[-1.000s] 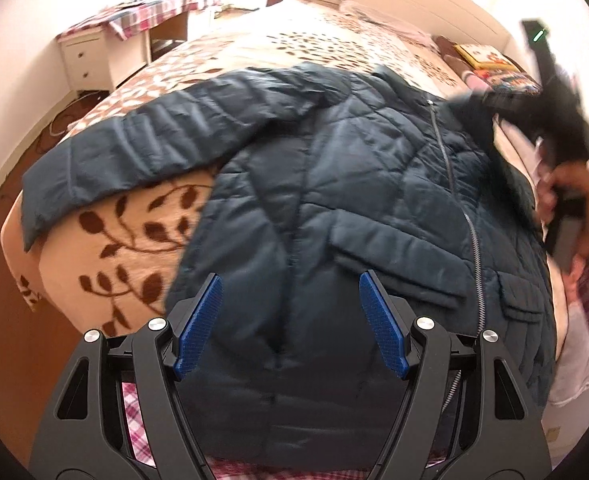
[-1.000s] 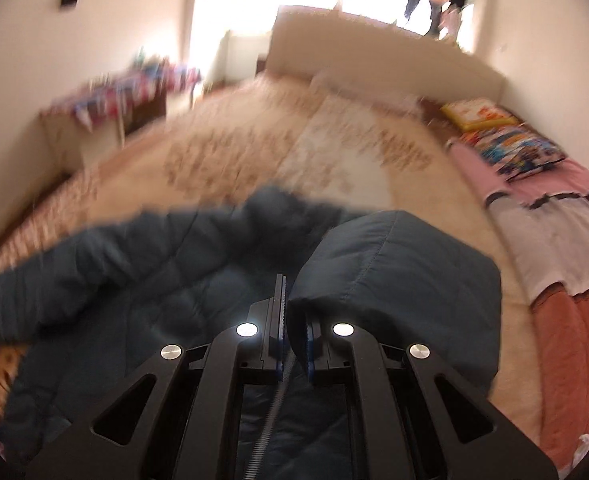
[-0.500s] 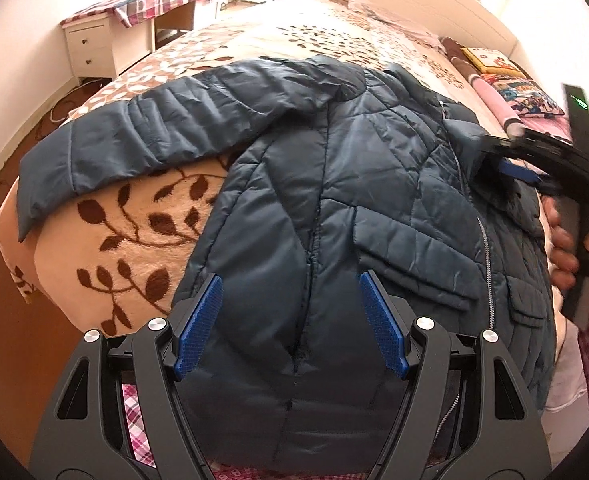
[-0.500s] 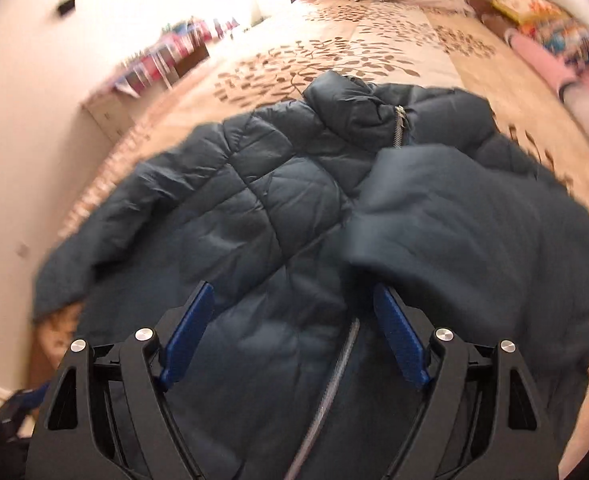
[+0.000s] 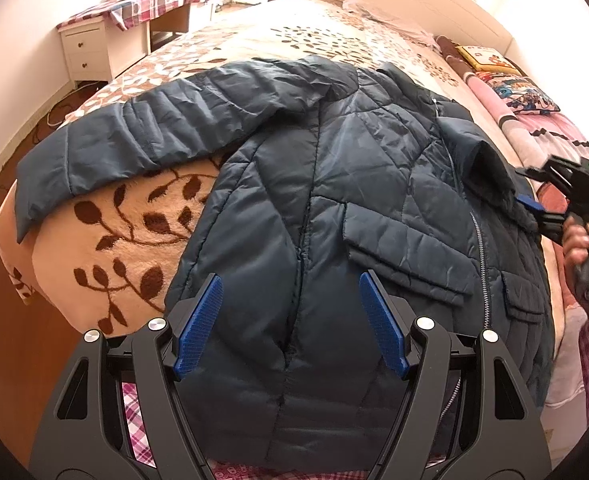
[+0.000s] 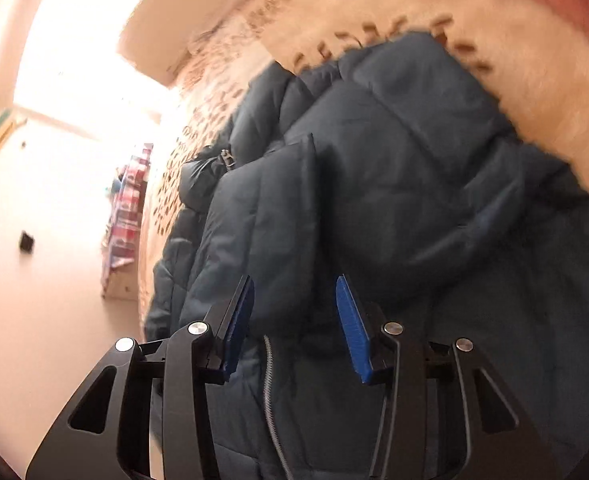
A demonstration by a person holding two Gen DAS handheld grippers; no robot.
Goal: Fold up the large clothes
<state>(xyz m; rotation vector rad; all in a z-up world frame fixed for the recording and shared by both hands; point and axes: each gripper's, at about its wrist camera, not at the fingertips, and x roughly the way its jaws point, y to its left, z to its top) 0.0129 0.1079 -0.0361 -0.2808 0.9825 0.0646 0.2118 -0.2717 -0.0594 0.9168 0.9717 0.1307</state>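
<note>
Released a second ago, the right sleeve [image 5: 490,168] of the dark blue quilted jacket [image 5: 334,208] now lies folded across the chest, and the right claw [image 6: 294,320], which was pinching it, has rolled over at the jacket's right edge. Its jaws sprang wide and have just been closing partway; they stand half spread above the fabric beside the zip [image 6: 269,376], with nothing pressed between the pads. Beneath it all, the bed [image 5: 134,240] with its leaf-print blanket carries the jacket front-up near the foot, hem hanging over the edge toward the camera. On the other side the left sleeve [image 5: 142,140] stretches out flat across the blanket, not yet folded. Nearer, the left claw [image 5: 290,328] hovers motionless over the hem, jaws spread wide and empty. A flap pocket [image 5: 406,256] sits by the zip on the near front panel. Padded and puffy, the jacket looks light but bulky, its slick shell likely to slide and spring back from any crease. The cuff of the outstretched sleeve looks the best hold for the next fold, pinched deep enough to catch padding and shell together.
</note>
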